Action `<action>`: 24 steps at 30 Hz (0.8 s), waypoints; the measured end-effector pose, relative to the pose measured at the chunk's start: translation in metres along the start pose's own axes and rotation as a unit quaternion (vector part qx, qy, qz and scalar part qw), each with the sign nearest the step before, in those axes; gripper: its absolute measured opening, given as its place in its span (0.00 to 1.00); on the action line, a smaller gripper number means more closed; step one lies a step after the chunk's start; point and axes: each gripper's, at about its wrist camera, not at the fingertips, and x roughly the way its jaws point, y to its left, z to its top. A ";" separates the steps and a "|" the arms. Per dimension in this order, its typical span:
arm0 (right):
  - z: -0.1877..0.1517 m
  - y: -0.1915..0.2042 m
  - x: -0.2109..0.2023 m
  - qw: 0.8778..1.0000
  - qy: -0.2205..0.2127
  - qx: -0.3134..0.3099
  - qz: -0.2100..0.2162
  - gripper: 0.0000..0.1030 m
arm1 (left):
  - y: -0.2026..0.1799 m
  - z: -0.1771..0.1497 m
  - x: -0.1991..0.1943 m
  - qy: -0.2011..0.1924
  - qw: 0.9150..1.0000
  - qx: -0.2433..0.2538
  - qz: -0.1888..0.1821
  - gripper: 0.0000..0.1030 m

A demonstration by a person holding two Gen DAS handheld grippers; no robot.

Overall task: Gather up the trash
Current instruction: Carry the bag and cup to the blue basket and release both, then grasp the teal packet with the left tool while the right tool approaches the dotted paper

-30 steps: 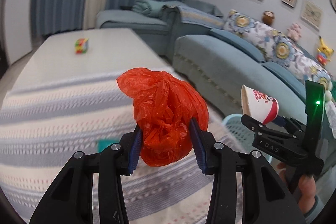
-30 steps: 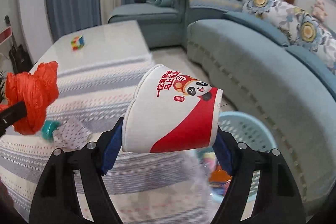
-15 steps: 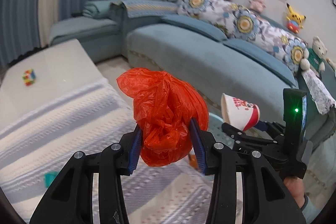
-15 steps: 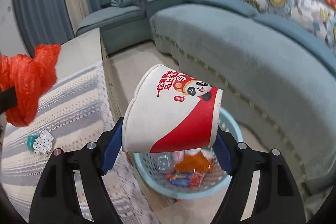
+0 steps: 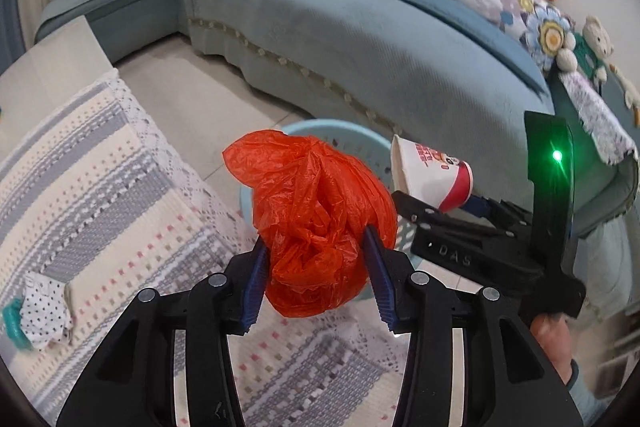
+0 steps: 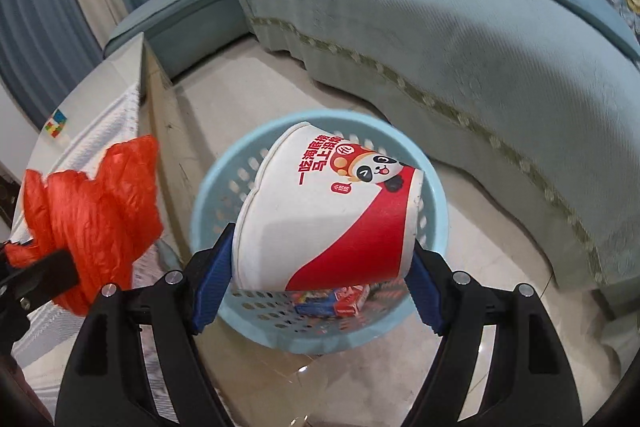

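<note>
Left claw (image 5: pixel 316 279): blue pads on either side of a crumpled red plastic bag (image 5: pixel 316 223), jaws just opening, bag not yet dropped and bulging above the pads. Right claw (image 6: pixel 320 279): clamped across a red-and-white paper cup (image 6: pixel 328 211), cup lying on its side between the pads, long axis running crosswise to the fingers, mouth toward the claw's left.

Key relation: light-blue basket (image 6: pixel 208 203) on the floor straight beyond and below the right claw, cup already over its opening, wrappers visible in the bottom. From the left claw, same basket (image 5: pixel 340 131) mostly hidden behind the bag, rim showing just past it, slightly to the claw's right; edge of the striped cloth on the table (image 5: pixel 100 195) under and to the claw's left. Right claw the better placed for a clean drop; left claw likely near the rim on the table side, so a risk of the bag landing on the cloth or the floor.

More trash left on the table: a dotted crumpled scrap (image 5: pixel 44 307), far to the left claw's left.
</note>
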 end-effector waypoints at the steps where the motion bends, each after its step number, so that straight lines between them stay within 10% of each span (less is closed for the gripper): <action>1: -0.002 -0.004 0.005 1.000 0.007 0.006 0.001 0.71 | 0.000 -0.001 0.002 0.002 1.000 0.001 0.000 0.44; 5: -0.008 -0.008 0.012 1.000 0.014 0.019 0.005 0.72 | 0.005 -0.001 0.003 -0.003 1.000 -0.008 0.001 0.57; 24: -0.019 0.000 0.006 1.000 0.014 -0.002 0.026 0.73 | 0.009 -0.004 -0.016 -0.022 1.000 -0.007 0.012 0.56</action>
